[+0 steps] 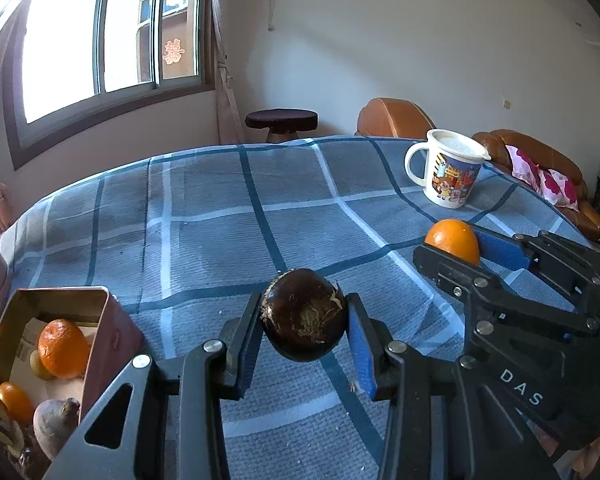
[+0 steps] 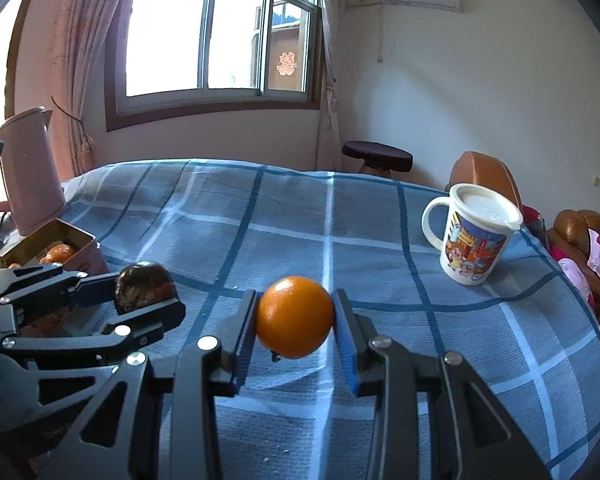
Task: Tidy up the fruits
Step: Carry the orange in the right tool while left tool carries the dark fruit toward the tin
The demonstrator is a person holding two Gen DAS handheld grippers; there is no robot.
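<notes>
My left gripper (image 1: 303,320) is shut on a dark brown water chestnut (image 1: 304,314), held above the blue checked tablecloth (image 1: 220,208). My right gripper (image 2: 295,326) is shut on a small orange (image 2: 295,317), also clear of the cloth. Each gripper shows in the other's view: the right one (image 1: 458,246) with the orange (image 1: 453,240) at the right, the left one (image 2: 144,292) with the chestnut (image 2: 145,287) at the left. An open pink tin (image 1: 100,320) at lower left holds an orange (image 1: 62,348), a smaller orange fruit (image 1: 15,402) and a brownish root (image 1: 56,424).
A lidded cartoon mug (image 2: 474,236) stands on the cloth at the right. A pink jug (image 2: 30,172) stands behind the tin (image 2: 80,248) at the left. Beyond the table are a dark stool (image 2: 378,158), a brown sofa (image 1: 540,160) and a window (image 2: 216,32).
</notes>
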